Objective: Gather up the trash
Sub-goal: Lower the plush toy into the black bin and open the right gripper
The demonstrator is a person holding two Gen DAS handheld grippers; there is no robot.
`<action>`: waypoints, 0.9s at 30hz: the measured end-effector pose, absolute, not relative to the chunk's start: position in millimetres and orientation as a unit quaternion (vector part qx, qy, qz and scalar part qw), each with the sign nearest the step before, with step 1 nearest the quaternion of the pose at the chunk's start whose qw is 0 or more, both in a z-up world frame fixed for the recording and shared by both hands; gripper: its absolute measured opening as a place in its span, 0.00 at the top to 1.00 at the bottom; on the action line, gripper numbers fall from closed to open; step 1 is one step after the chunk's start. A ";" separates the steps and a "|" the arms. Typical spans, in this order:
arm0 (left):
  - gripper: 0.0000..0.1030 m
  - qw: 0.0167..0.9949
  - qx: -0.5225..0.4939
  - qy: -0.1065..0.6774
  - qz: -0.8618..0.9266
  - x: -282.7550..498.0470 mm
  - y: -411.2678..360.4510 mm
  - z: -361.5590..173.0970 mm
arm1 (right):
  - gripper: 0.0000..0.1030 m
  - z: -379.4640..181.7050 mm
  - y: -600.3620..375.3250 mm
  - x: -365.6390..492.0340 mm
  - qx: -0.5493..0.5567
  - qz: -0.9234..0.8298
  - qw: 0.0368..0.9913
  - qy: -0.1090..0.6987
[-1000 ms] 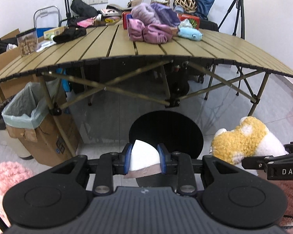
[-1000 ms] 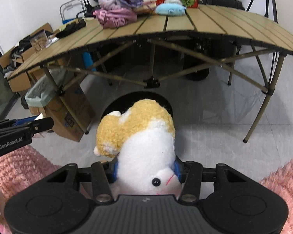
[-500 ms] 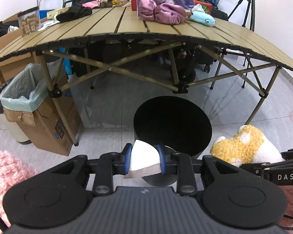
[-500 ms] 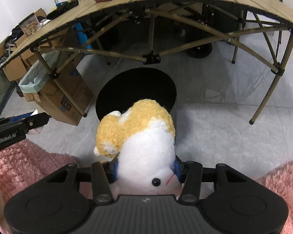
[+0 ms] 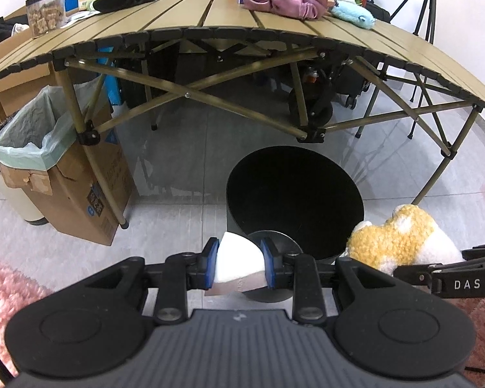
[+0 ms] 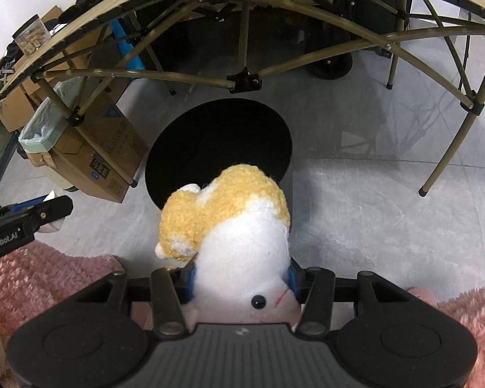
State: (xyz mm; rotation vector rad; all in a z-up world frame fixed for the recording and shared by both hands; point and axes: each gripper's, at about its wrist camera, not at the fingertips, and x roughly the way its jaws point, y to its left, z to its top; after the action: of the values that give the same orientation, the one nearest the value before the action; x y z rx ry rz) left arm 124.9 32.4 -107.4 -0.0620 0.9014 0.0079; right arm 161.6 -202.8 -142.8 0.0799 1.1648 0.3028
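My left gripper [image 5: 238, 266] is shut on a white folded piece of paper trash [image 5: 237, 263], held just short of the near rim of a round black bin [image 5: 294, 190] on the floor. My right gripper [image 6: 241, 279] is shut on a white and yellow plush toy [image 6: 239, 226] that hangs over the near edge of the same black bin [image 6: 220, 142]. In the left wrist view the plush toy [image 5: 401, 239] and the right gripper's finger [image 5: 449, 279] show to the right of the bin. In the right wrist view the left gripper's finger [image 6: 26, 221] reaches in from the left.
A folding slatted table [image 5: 184, 16] with clothes and boxes stands over the floor behind the bin, its legs [image 5: 90, 148] close by. A cardboard box with a green liner bag [image 5: 45, 148] sits left. Pink shaggy rug [image 6: 38, 278] lies under both grippers. A tripod [image 5: 426, 3] stands far right.
Both grippers have sunk and tipped further down toward the black bin, which now looks larger and nearer. The paper and the plush toy stay gripped as before.
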 end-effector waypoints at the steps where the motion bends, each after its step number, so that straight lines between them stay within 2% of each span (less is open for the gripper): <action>1: 0.72 0.899 -0.030 0.437 0.005 126.3 33.2 -108.2 | 0.53 -144.3 -201.9 164.3 0.037 0.143 0.823 0.548; 27: 0.72 0.898 -0.018 0.438 0.027 184.4 35.1 -115.6 | 0.53 -171.5 -156.4 251.8 0.015 0.172 0.836 0.520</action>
State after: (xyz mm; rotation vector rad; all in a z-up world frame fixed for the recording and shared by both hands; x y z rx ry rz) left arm 184.4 35.1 -115.6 -0.0366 0.9068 0.0563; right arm 251.8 -156.4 -171.5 0.0313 1.1017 0.3631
